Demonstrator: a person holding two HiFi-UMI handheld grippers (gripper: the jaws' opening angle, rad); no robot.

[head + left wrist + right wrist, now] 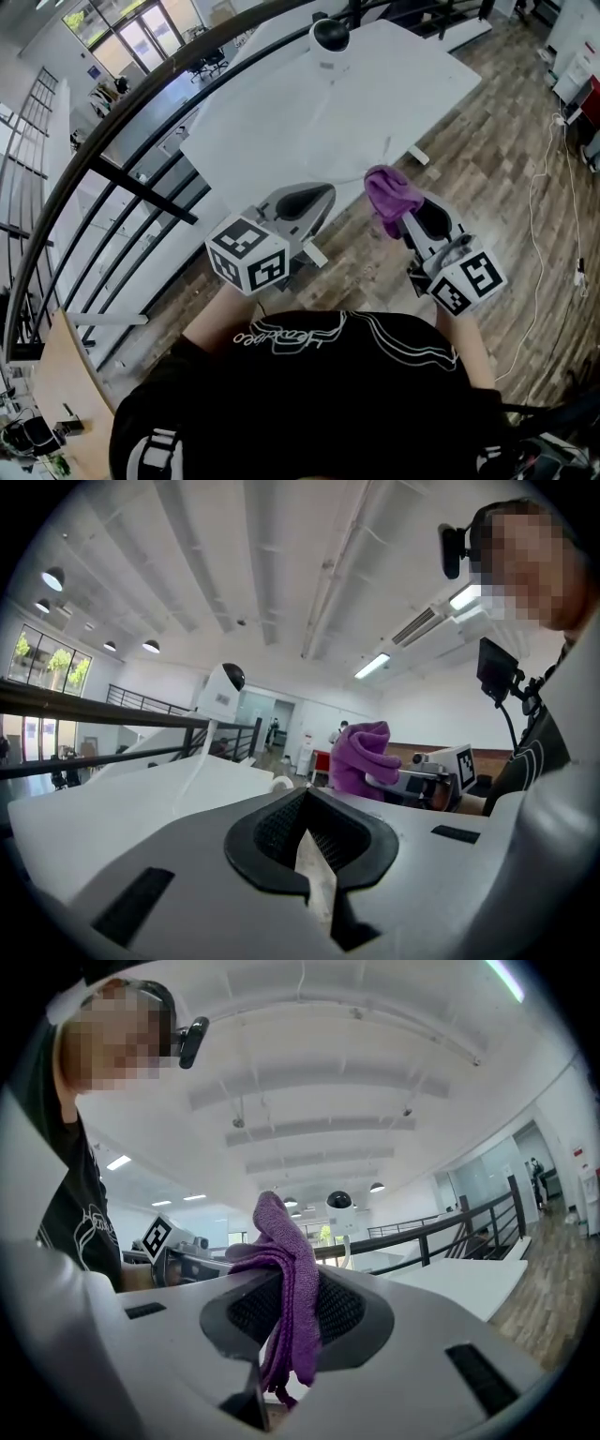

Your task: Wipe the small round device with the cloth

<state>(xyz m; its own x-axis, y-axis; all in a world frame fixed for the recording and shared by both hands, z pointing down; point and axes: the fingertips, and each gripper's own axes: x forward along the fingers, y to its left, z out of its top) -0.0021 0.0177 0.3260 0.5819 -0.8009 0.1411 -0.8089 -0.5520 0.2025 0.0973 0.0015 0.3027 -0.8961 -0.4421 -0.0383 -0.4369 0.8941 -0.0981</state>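
Pinching a purple cloth (pixel 281 1232) tight between its jaws, the right gripper (pixel 292 1316) holds it bunched, with a soft tuft standing up past the tips and a tail hanging below. Beside it the left gripper (pixel 307 834) is closed on nothing. Both are held near the person's body, well apart from the white table (pixel 272 131), where the small round device (pixel 329 37) stands at the far end. The cloth looks light and limp, so it will fold over rather than push; the tuft is the part to wipe with. The device, a white body with a dark round head, seems to be smooth, light plastic and likely to tip or turn under pressure, so steadying its lower body with the free gripper looks wise. Its base and how it stands are too small to make out, and its back is hidden from every view.
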